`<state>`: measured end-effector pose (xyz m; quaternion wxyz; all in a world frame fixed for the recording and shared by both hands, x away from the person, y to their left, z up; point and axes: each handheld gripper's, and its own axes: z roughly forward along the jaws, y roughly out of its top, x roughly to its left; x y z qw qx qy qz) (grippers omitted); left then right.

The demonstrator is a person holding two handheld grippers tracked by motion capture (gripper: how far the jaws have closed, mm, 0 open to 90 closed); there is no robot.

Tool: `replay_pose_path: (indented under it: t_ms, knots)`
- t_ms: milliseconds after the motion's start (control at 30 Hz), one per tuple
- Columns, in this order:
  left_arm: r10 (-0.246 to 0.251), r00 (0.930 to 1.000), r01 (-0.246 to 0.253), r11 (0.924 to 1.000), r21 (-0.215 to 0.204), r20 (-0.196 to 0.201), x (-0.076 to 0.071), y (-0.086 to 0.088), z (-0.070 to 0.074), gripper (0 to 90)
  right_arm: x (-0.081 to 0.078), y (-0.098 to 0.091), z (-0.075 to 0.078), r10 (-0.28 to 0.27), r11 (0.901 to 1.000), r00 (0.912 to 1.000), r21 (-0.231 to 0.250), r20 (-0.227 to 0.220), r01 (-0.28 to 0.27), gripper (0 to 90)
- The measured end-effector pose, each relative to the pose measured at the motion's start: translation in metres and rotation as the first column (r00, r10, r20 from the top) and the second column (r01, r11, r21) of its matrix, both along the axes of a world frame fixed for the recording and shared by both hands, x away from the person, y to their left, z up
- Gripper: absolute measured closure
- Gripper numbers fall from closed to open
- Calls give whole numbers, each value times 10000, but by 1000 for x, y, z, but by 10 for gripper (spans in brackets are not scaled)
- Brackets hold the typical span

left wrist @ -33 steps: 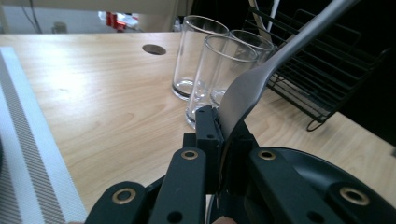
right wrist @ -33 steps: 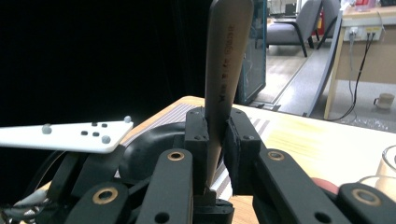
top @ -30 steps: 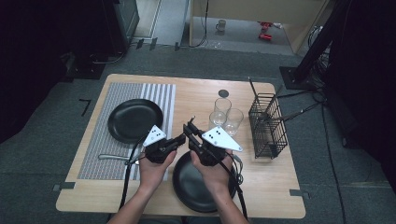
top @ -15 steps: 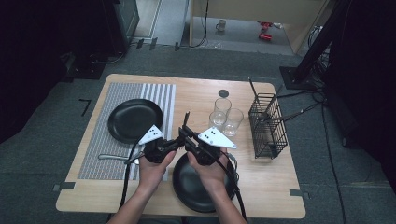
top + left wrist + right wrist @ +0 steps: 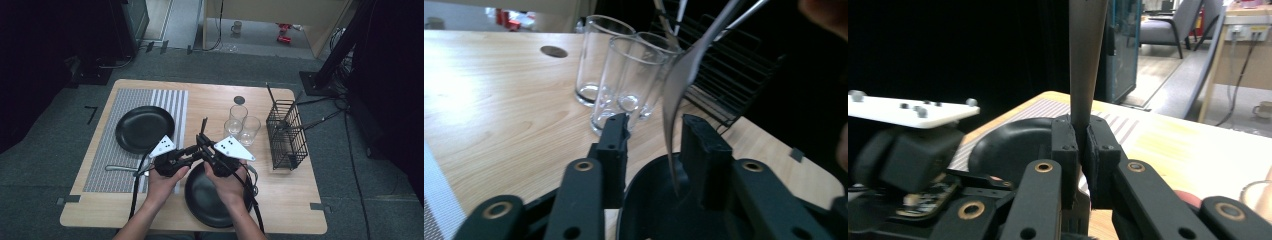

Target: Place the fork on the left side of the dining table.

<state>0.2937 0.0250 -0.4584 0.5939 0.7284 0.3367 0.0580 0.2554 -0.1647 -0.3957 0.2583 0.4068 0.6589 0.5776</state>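
A: Start with the high view. Where is the spoon?

B: Your hands meet over the near black plate (image 5: 212, 200). The spoon (image 5: 203, 129) sticks up between the left gripper (image 5: 192, 150) and the right gripper (image 5: 202, 141). The other black plate (image 5: 145, 129) sits on the striped mat (image 5: 100, 165), well apart. The glasses (image 5: 242, 125) and the wire basket (image 5: 286, 134) stand off to your right.

A: Now the left gripper view. Are its jaws holding on?

B: No. The left gripper (image 5: 651, 135) has just been opening its jaws. The spoon (image 5: 676, 95) hangs in the gap, close to one jaw, and I can't tell if it touches. So pull this hand straight back. Don't swing it sideways, or you could bump the spoon or the glasses (image 5: 624, 75) just behind it.

A: And the right gripper view?

B: The right gripper (image 5: 1081, 145) has its jaws pressed tight on the spoon (image 5: 1085, 60), which stands straight up. Keep that squeeze firm. I think the spoon could slip or tip if you let go a little, so hold your hand steady and move slowly.
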Motion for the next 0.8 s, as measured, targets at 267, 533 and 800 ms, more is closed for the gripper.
replay_pose_path:
  t_ms: [267,533,800]
  knots:
    - [192,9985,-182,9996,-192,509,-4,9,8,550,1,-4,-1,-364,9978,9993,-553,70,367,853]
    - [647,9924,-617,9976,-318,1050,0,19,23,459,3,-3,-8,-252,9961,9995,-850,-216,233,853]
    - [875,9866,-840,9960,-309,1381,2,24,40,362,6,0,-16,-208,9951,9989,-970,-429,165,853]
